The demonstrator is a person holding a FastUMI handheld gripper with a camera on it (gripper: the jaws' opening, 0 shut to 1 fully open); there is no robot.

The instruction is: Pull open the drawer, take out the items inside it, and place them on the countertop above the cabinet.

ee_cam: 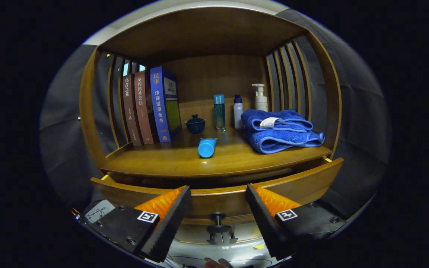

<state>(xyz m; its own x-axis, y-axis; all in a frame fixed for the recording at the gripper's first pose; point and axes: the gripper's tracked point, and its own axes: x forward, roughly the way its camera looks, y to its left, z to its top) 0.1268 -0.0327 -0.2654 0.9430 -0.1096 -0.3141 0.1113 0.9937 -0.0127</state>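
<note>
Facing the wooden cabinet drawer [218,195], partly pulled out below the desk [184,160], the gripper [218,214] is held wide open, empty; the small dark knob [218,217] is centred between its fingers.

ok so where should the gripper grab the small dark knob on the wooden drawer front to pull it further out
Grip the small dark knob on its narrow stem behind the disc, coming straight on from the front. It juts out of the wooden drawer front, midway between the open gripper's fingers, so closing from both sides should hold it.
</note>
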